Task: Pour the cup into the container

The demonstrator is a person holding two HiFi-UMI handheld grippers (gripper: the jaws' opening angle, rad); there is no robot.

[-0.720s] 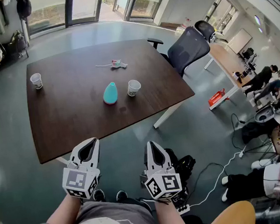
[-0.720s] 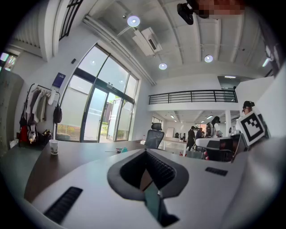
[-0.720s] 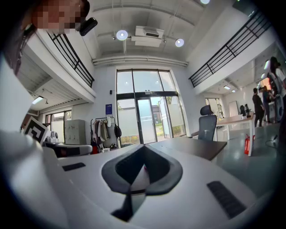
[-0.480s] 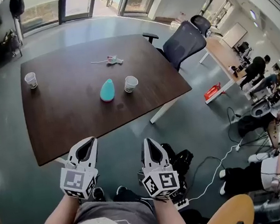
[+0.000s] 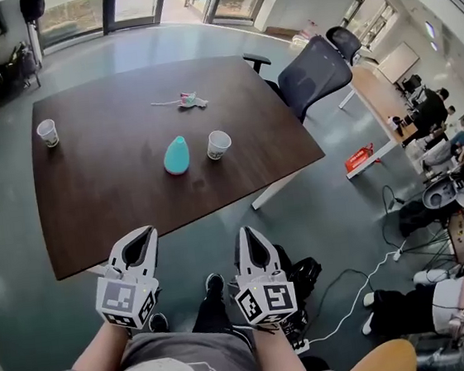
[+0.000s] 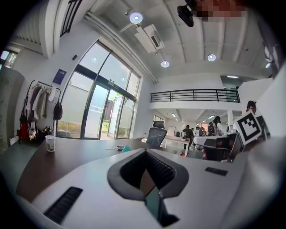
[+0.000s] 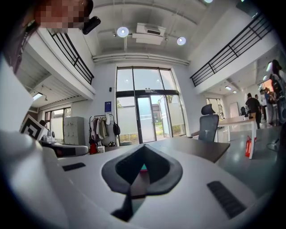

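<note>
A dark wooden table (image 5: 125,193) carries a teal oval container (image 5: 176,155) at its middle, with a white paper cup (image 5: 218,144) just to its right. A second paper cup (image 5: 47,132) stands at the far left corner. Both grippers hang in front of the table's near edge, well short of these things. My left gripper (image 5: 143,234) is shut and empty, and so is my right gripper (image 5: 248,235). The left gripper view looks across the table at the far cup (image 6: 50,143) and the container (image 6: 126,148). Part of the container (image 7: 143,168) shows teal past the shut jaws in the right gripper view.
A small white and pink item (image 5: 185,101) lies at the table's far side. A black office chair (image 5: 312,71) stands at the right corner. Cables and a power strip (image 5: 304,345) lie on the floor by the person's feet. People work at desks far right.
The head view has shifted slightly, so the table sits a little differently in it. A foot has stepped forward between the grippers. Both grippers stay shut in about the same place.
</note>
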